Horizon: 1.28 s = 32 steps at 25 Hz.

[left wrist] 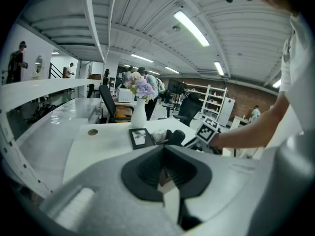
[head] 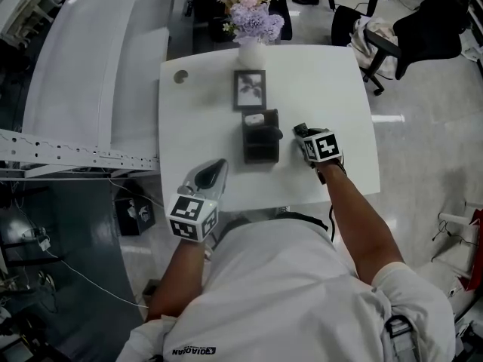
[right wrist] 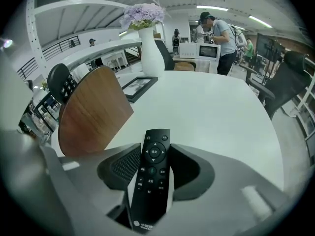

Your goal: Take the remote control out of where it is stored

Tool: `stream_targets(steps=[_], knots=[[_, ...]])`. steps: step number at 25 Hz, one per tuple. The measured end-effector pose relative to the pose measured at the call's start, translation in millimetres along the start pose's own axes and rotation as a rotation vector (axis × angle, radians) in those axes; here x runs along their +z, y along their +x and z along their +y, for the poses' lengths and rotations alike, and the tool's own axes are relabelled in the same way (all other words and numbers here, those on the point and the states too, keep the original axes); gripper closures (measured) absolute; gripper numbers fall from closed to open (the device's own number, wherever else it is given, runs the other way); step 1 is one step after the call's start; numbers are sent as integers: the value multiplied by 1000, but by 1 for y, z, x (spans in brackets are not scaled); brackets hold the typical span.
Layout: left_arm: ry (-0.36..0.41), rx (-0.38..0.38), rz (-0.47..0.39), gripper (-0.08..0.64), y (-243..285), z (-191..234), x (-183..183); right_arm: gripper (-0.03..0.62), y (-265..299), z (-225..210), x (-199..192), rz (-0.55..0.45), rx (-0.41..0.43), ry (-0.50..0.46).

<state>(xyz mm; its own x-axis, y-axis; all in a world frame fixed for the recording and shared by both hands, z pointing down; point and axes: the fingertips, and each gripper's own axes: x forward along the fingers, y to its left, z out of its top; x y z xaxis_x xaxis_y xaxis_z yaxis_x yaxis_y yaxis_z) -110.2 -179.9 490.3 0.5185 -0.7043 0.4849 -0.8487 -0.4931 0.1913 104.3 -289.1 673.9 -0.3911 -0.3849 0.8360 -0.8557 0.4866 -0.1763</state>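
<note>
A black remote control [right wrist: 152, 173] lies between the jaws of my right gripper [right wrist: 154, 154], which is shut on it, buttons facing up. In the head view this right gripper [head: 303, 134] hovers over the white table [head: 332, 89] just right of the dark storage box [head: 261, 145]. The box's wooden side [right wrist: 93, 114] shows at the left in the right gripper view, with another dark remote-like item [right wrist: 63, 85] sticking out of its top. My left gripper [head: 213, 170] sits at the table's front left edge, shut [left wrist: 165, 168] with nothing in it.
A framed picture [head: 250, 89] lies behind the box, and a white vase of flowers [head: 251, 50] stands at the table's far edge. A round grommet [head: 180, 76] marks the far left corner. Office chairs [head: 423, 29] stand at the far right.
</note>
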Motion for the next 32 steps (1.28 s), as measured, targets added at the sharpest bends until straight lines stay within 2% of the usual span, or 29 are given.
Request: stream_targets(steps=[7,12,16,20,23,28,30,32], knots=[[-19,-25,-3,557,0,1,2,396,-12,1,6,-71,9,18],[2,-43,-8,557,-2,1,6,396,-38,7,15,-155,0,31],[24,-68,-16,557,-2,-3,11,439,-75,25,30,-275,29,65],[29,-96,-27,557,-2,-8,16,509,-114,53,45,-382,65,49],[23,-112,-42,557,-5,-12,19,586,-137,79,51,-442,107,25],[30,-132,-58,557,-8,-15,23,588,-157,137,54,-480,266,42],[34,-132,-57,557,-9,-14,23,588,-161,160,55,-488,305,10],[42,-133,-55,557,-12,-14,24,588,-164,175,56,-498,304,-54]])
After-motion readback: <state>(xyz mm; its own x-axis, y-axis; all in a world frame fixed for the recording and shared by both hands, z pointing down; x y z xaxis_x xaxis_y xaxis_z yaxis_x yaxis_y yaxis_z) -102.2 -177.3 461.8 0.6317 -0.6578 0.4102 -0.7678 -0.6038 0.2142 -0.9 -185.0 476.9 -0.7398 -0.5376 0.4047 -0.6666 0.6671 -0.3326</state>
